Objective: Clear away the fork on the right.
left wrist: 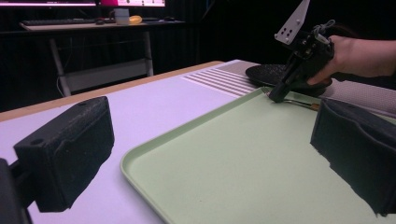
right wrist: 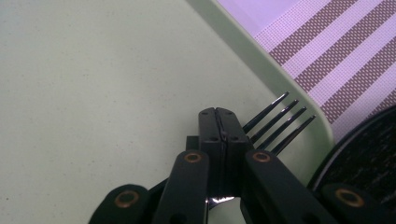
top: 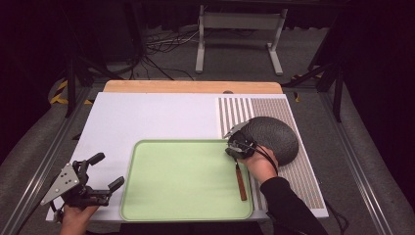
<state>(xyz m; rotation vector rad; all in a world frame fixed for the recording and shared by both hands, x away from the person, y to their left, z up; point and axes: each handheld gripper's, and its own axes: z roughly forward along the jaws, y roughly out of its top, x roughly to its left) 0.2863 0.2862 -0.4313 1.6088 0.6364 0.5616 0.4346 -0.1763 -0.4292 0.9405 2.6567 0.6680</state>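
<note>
A white table bears a smooth pale-green tray; the right hand partly covers a dark textured plate. The right gripper pinches a wooden-handled fork, tines over the tray's rim. The left gripper gapes wide, empty.

Green tray: broad bare floor, passable throughout; obstacles crowd its right edge (fork, dark plate just beyond).
</note>
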